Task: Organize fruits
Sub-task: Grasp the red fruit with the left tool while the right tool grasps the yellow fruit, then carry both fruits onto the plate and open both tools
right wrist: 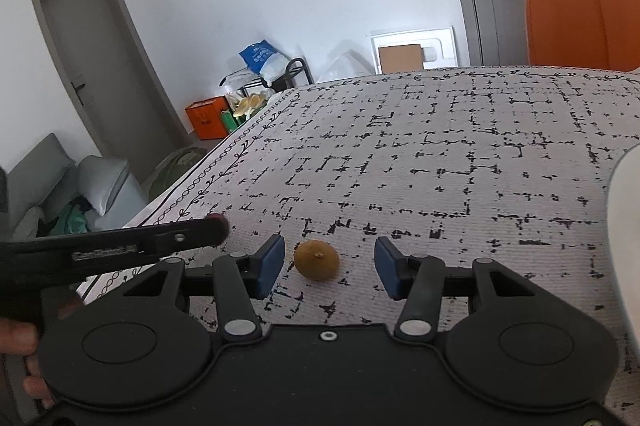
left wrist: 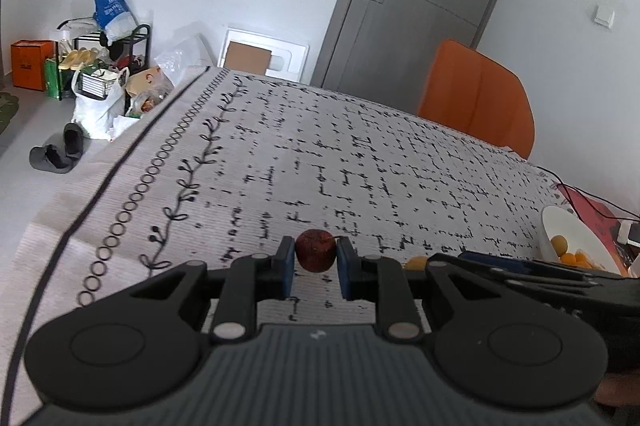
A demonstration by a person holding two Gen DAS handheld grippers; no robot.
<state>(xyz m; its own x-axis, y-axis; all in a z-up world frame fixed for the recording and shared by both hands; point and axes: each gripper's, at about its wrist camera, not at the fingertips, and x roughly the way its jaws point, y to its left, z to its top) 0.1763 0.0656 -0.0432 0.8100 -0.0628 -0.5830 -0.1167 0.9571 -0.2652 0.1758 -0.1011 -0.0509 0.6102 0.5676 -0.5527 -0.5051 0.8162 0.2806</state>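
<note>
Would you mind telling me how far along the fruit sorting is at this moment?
Done: several small yellow-orange fruits already lie in the white bowl. In hand: the left tongs are shut on a small dark red round fruit. Left: the right tongs stand open around a brownish-yellow round fruit on the patterned tablecloth, not gripping it yet.

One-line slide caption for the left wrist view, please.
Left gripper shut on a red fruit above the patterned tablecloth; white bowl of yellow fruits at right.
</note>
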